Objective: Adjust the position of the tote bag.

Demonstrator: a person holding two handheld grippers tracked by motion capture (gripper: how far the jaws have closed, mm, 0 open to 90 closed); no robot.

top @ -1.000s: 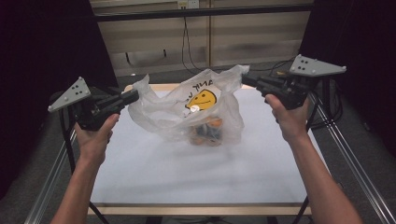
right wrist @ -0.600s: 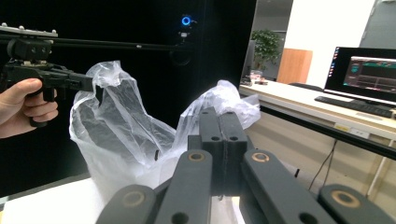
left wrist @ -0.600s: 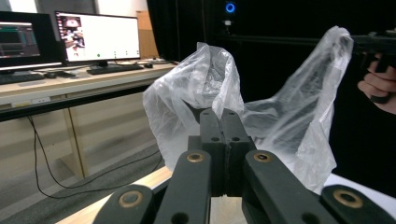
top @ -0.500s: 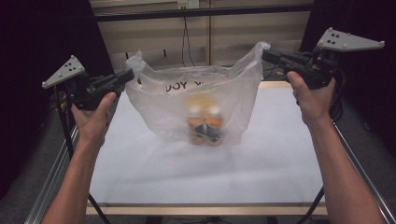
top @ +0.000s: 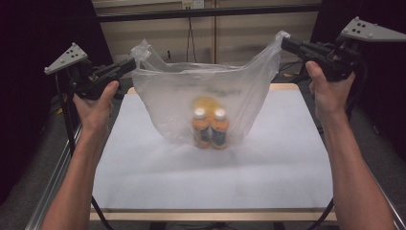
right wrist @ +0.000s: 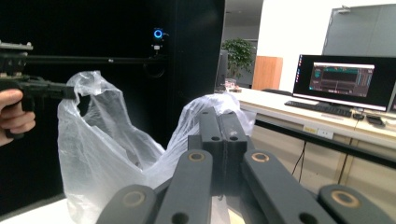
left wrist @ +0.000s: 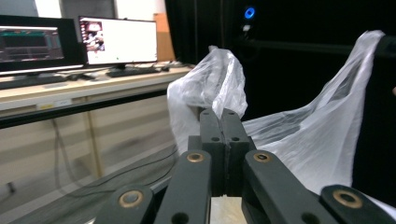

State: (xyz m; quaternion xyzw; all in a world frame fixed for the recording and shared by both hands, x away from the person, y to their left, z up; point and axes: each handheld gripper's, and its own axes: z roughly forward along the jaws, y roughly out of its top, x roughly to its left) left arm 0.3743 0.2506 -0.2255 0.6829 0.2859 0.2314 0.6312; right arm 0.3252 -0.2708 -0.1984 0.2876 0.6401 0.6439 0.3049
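Plastic bag (top: 203,103) hangs stretched above the surface (top: 143,167), one handle clenched in each tool, left (top: 130,63) and right (top: 286,43) (mouth kept open), two bottles (top: 210,128) inside.

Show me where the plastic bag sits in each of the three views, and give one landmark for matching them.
High view: plastic bag centre, stretched between both tongs above the table.
Left gripper view: centre to right, one handle bunched at the shut jaws.
Right gripper view: left to centre, one handle at the shut jaws.
Shared landmark: the handle pinched by the left tongs, at far left in the right gripper view.
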